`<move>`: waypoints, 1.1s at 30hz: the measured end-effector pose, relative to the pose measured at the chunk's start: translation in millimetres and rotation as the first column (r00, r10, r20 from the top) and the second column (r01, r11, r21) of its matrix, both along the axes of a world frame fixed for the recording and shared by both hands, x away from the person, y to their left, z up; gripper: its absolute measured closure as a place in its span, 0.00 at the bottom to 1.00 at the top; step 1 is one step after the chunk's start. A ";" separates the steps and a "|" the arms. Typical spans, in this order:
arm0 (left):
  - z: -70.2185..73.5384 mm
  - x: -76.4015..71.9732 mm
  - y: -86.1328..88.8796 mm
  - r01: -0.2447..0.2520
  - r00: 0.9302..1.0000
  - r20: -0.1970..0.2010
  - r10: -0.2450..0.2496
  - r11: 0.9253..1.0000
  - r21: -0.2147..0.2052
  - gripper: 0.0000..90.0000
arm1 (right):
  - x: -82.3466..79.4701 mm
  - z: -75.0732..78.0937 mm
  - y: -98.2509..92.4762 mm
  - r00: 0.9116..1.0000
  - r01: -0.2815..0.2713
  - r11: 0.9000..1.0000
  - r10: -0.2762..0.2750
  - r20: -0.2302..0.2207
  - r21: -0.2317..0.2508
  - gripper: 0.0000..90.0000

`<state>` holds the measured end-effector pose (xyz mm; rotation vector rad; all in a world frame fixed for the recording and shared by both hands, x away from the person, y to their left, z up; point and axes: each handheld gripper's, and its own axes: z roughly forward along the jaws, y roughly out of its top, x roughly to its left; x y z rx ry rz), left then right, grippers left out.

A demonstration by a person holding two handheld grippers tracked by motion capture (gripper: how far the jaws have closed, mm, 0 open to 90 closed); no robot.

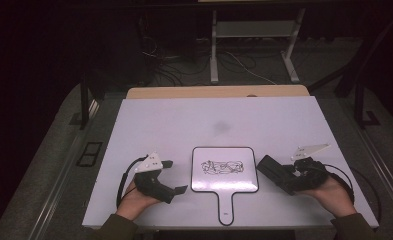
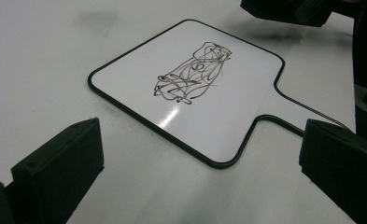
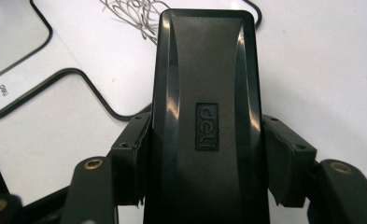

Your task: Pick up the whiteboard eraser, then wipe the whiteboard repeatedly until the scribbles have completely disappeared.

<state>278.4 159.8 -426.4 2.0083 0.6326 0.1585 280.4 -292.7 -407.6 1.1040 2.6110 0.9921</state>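
A dim lab: white worktable (image 1: 149, 120), floor cables (image 1: 174, 70), metal stand (image 1: 254, 30).

Glossy white paddle board (image 2: 190, 93); smooth, slightly shiny black plastic eraser (image 3: 204, 116)

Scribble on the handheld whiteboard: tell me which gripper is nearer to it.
Right, narrowly. The right gripper, shut on a black eraser, reaches the board's right edge, the eraser tip close to the scribble. The left gripper rests open beside the whiteboard's left edge.

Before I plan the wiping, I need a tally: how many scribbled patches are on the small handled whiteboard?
1. A single tangle of dark scribble sits near the middle of the handled whiteboard; the rest of its face looks clean. The eraser in the right gripper covers a little of it in that gripper's view.
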 end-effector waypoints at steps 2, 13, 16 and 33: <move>0.1 0.0 -0.2 0.002 1.000 0.004 -0.002 1.000 0.002 0.00 | 1.1 1.3 1.5 1.000 -0.004 1.000 0.004 -0.001 0.003 0.43; -0.8 0.6 1.0 -0.004 1.000 -0.005 0.004 1.000 -0.010 0.00 | 13.8 8.6 10.8 0.999 -0.033 0.999 0.033 0.019 0.018 0.43; -0.8 0.9 0.9 -0.005 1.000 -0.004 0.005 1.000 -0.014 0.00 | 17.2 10.7 13.2 0.999 -0.030 0.999 0.029 0.024 0.020 0.43; -0.8 1.2 0.0 -0.019 1.000 -0.007 0.018 1.000 -0.007 0.00 | 33.3 15.5 28.3 0.998 -0.048 0.999 0.047 0.046 0.021 0.43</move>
